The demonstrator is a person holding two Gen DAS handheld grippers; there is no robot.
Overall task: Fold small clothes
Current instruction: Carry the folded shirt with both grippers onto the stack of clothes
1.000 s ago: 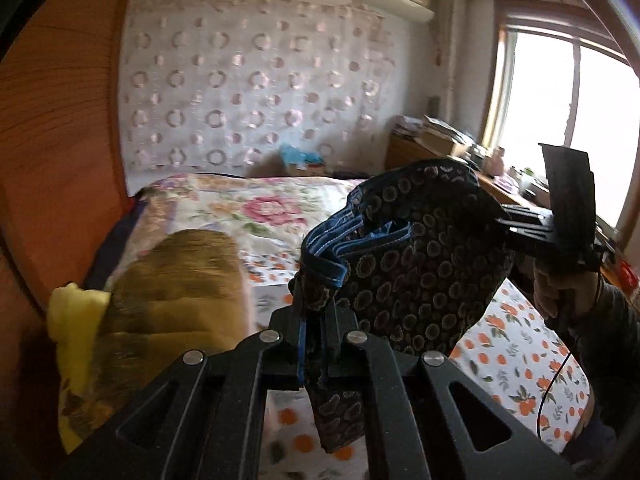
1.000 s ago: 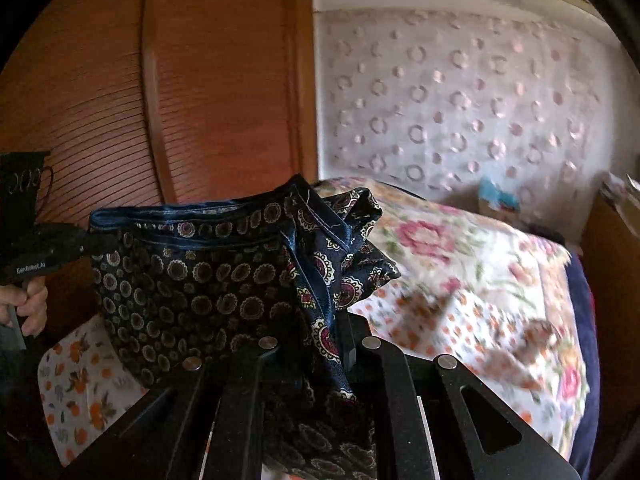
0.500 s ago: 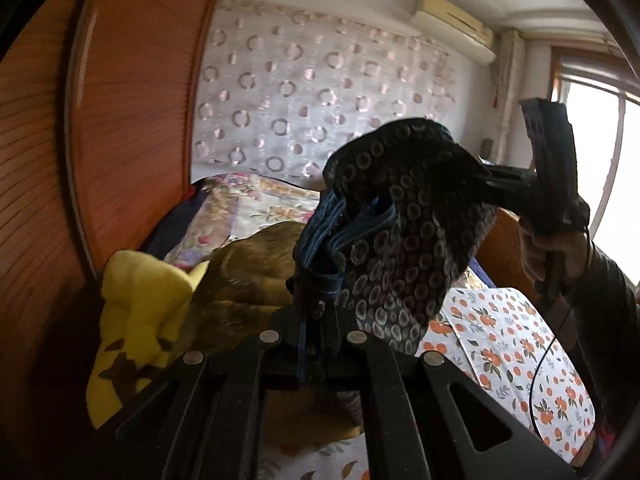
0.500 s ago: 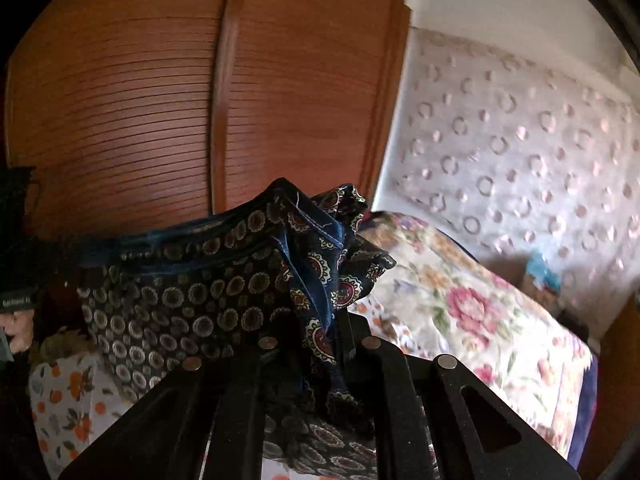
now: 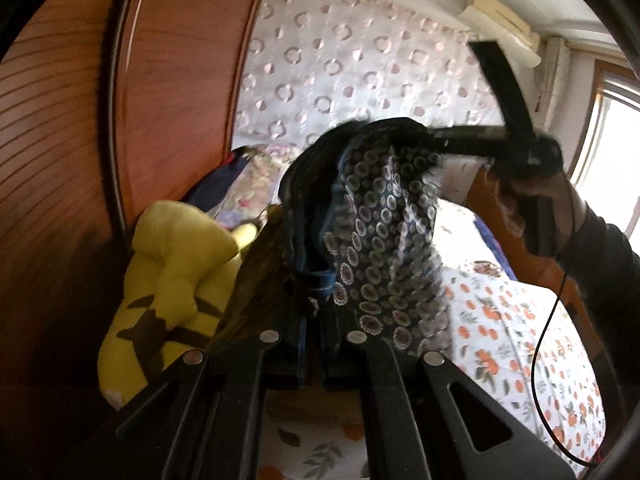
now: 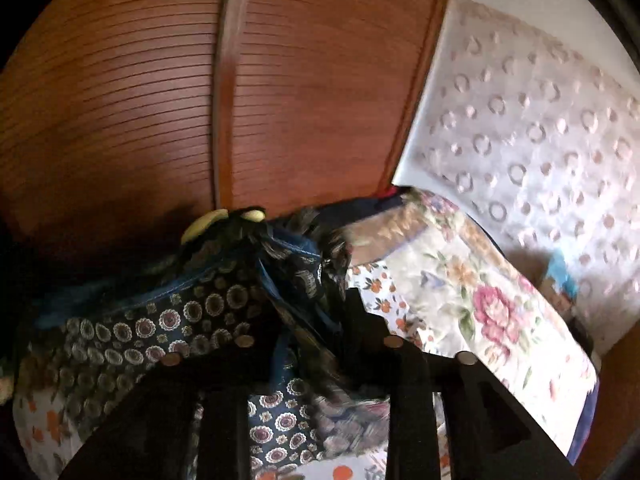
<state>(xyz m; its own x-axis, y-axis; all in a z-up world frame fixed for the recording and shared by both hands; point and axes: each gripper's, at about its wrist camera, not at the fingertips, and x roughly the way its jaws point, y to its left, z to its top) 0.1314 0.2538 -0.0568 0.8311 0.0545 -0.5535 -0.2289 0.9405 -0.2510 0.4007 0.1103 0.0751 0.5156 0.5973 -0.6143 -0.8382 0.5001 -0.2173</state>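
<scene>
A dark blue garment [image 5: 376, 240] with ring and flower print hangs in the air over the bed, bunched between both grippers. My left gripper [image 5: 316, 312] is shut on its blue-edged hem. In the left wrist view my right gripper [image 5: 436, 148] sits at the garment's far top end, carried by a person's hand [image 5: 532, 200]. In the right wrist view the right gripper [image 6: 312, 308] has its jaws apart and opening. The garment [image 6: 180, 320] is draped loosely between and over them, blurred by motion.
A wooden slatted wardrobe [image 5: 80, 120] stands close on the left. A yellow plush toy [image 5: 176, 264] and an olive-brown cushion [image 5: 256, 272] lie against it on the bed. The orange-print sheet [image 5: 500, 360] and floral quilt [image 6: 480, 300] cover the bed. A window [image 5: 608, 140] is at right.
Both grippers swung with the garment toward the wardrobe and plush toy. The right gripper's jaws have parted, and the garment is more bunched. The left grip is unchanged.
</scene>
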